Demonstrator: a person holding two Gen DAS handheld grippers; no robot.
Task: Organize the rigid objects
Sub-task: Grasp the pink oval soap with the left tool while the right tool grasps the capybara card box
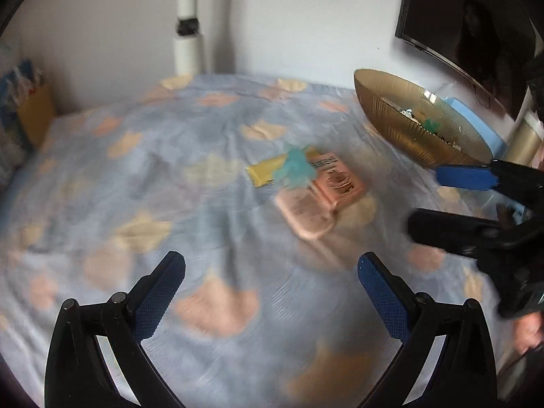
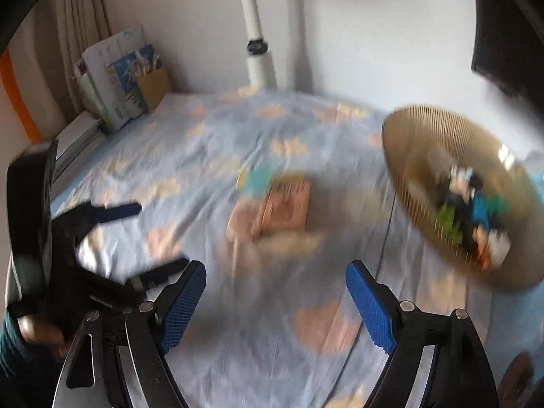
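A small pile lies mid-bed: a pink box (image 1: 338,183), a pale pink flat case (image 1: 304,212), a yellow packet (image 1: 267,171) and a teal piece (image 1: 295,166). The pile also shows, blurred, in the right wrist view (image 2: 285,209). A gold ribbed bowl (image 1: 418,125) at the right holds several small items (image 2: 469,210). My left gripper (image 1: 271,277) is open and empty, above the bedsheet short of the pile. My right gripper (image 2: 275,284) is open and empty; it also shows in the left wrist view (image 1: 431,197), next to the bowl.
The bed has a blue sheet (image 1: 142,176) with pink and yellow patches. Books and a cardboard box (image 2: 125,78) stand at the far left corner. A white pole (image 1: 187,17) stands against the wall. A dark screen (image 1: 465,23) hangs at the right.
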